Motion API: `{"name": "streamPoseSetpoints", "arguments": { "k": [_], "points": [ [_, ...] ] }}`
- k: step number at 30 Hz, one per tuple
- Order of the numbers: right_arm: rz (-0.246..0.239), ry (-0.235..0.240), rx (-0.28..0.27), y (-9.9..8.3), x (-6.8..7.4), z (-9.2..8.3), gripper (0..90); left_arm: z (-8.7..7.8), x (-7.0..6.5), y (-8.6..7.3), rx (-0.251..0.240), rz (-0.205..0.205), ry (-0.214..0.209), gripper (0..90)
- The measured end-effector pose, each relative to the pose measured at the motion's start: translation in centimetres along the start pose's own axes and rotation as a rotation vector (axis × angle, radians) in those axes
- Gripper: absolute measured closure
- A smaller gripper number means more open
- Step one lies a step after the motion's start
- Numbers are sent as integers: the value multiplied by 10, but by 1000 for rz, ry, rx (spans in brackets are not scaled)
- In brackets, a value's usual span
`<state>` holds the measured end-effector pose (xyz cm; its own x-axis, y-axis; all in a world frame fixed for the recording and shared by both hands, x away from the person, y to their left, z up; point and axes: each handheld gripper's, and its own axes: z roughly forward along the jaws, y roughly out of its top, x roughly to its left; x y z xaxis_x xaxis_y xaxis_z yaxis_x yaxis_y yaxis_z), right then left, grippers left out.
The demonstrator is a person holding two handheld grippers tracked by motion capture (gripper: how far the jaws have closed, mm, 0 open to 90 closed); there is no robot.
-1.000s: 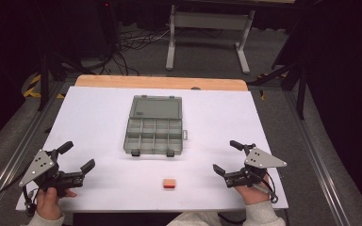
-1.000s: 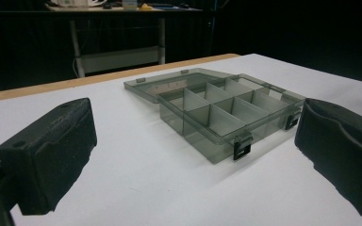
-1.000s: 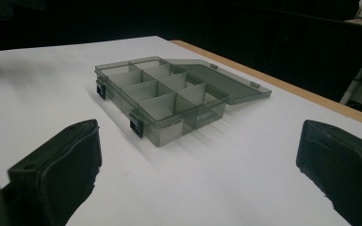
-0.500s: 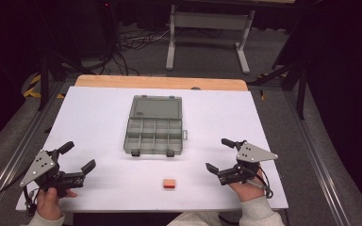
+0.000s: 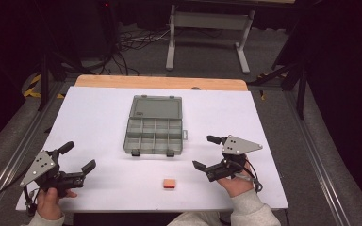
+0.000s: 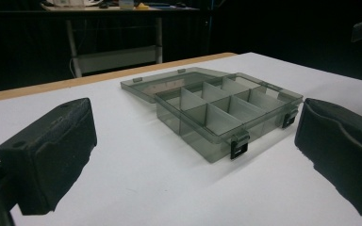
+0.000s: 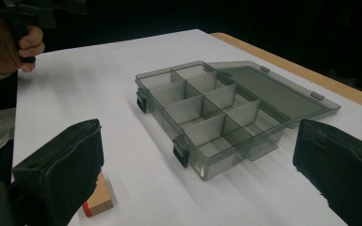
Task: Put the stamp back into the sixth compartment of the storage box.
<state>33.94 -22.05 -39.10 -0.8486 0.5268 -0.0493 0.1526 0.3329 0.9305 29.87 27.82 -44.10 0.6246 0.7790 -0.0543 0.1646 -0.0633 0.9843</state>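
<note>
Item: small wooden block (image 5: pixel 169 183), red-edged, on white bench (image 5: pixel 99 117), near front edge, before open compartment box (image 5: pixel 153 130). Right hand-held gripper (image 5: pixel 206 153): jaws wide apart, empty, nearer, block to its left. Left hand-held gripper (image 5: pixel 78 157): agape, empty, farther.

A white surface (image 5: pixel 99 122) is filling the middle of the frame in the high view, with a bare wooden strip (image 5: pixel 160 83) showing along its upper edge. A translucent grey compartment box (image 5: pixel 153 125) is lying at the centre, its lid (image 5: pixel 156 107) resting open and flat toward the top of the frame. A small wooden block (image 5: pixel 169 183) with a red edge is sitting near the lower centre, apart from the box.
</note>
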Motion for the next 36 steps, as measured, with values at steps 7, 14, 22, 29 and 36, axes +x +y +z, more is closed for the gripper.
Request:
{"name": "streamPoseSetpoints", "arguments": {
  "k": [7, 14, 22, 29, 36],
  "points": [
    [-20, 54, 13, 10, 5, 11, 33, 0, 0, 0, -5, 2, -5, 5],
    [-57, 90, 39, 17, 10, 23, 36, 0, 0, 0, -4, 2, -4, 5],
    [-81, 123, 64, 24, 14, 36, 41, 1, -1, 0, -5, 0, -6, 5],
    [-126, 166, 97, 31, 20, 51, 87, 0, 0, 0, -3, -1, -5, 5],
    [-131, 208, 139, 35, 26, 63, 124, 0, 0, 0, -3, 3, -5, 5]
  ]
}}
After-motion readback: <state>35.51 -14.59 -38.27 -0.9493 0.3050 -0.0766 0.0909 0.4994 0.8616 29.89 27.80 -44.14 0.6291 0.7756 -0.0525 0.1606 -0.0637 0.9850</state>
